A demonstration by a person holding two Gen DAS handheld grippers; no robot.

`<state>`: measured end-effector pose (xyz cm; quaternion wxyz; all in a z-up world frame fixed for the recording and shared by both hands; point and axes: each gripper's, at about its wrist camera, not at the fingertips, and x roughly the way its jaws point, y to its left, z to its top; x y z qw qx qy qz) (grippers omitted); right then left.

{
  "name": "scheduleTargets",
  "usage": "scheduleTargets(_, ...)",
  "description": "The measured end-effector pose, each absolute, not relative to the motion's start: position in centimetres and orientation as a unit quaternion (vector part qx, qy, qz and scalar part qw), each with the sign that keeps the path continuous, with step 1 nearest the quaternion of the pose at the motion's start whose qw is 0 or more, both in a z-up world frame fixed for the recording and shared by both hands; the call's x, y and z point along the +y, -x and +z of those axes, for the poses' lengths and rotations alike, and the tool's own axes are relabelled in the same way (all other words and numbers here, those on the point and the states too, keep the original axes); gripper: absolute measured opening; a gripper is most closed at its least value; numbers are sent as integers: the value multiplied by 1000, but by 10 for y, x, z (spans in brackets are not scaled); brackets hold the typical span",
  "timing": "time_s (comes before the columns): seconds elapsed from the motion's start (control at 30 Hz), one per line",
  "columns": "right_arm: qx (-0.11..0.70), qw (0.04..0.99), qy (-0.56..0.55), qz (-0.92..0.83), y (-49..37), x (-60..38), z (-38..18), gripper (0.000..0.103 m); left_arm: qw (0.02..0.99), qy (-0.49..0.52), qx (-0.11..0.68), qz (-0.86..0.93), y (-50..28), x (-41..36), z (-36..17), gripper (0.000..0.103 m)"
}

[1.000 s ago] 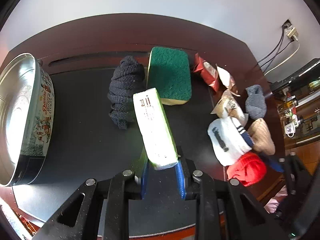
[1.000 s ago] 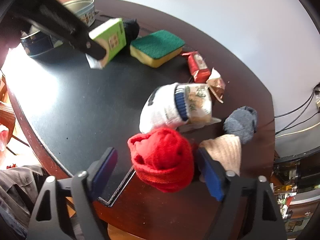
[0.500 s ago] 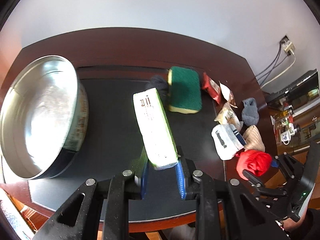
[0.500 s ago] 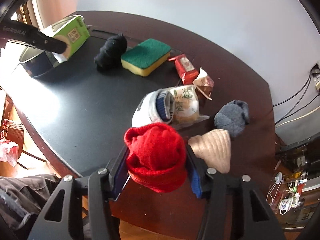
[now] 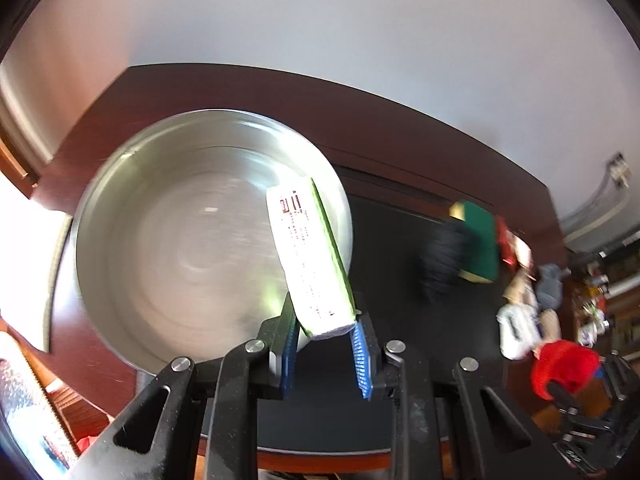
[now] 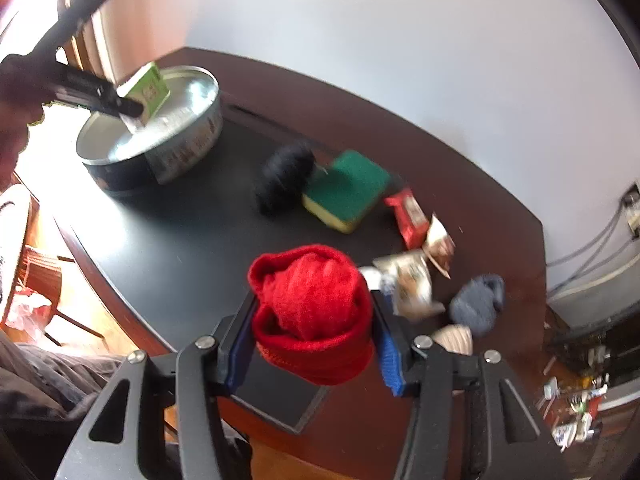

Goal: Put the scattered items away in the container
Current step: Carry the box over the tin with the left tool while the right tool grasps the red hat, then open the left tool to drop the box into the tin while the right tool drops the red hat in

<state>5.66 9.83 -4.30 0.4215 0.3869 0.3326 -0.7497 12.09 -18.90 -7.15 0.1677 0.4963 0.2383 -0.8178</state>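
Left gripper (image 5: 325,354) has its blue-padded jaws closed narrowly on the lower end of a white-and-green box (image 5: 308,256), which sticks up and forward, tilted, over the right side of the round metal tin (image 5: 132,208). From the right wrist view the same box (image 6: 147,92) hangs just above the tin's (image 6: 188,144) open mouth, not resting on its bottom as far as can be seen. The tin's inside shows only bare metal, and it stands at the left end of the dark table (image 6: 168,240).

Right gripper (image 6: 314,356) clamps a rolled red sock (image 6: 312,312) between its pads, jaws drawn in to the width of the bundle, held above the table's near edge.

Beyond it the other items lie scattered on the table: a black sock (image 6: 285,176) touching a green-and-yellow sponge (image 6: 346,190), then a red snack packet (image 6: 409,216) and a brown-and-white wrapper (image 6: 439,244) just beside it. Nearer the right gripper sit a beige snack packet (image 6: 412,288), a grey sock (image 6: 476,304) and a tan sock (image 6: 454,338), close together. A white sock (image 5: 514,330) shows in the left wrist view next to them.
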Motion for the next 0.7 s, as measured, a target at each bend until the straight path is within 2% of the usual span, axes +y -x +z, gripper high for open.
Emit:
scheduleTargets(0.3,321,458,-374,-740,-65,40,-26,53,211,-515,258,-790,-140,-247,-108,26)
scheduleTargets(0.7,322,518,-365,-703,-78,-48,-19,53,189,-536,277,-775,-152,-262,-129,27)
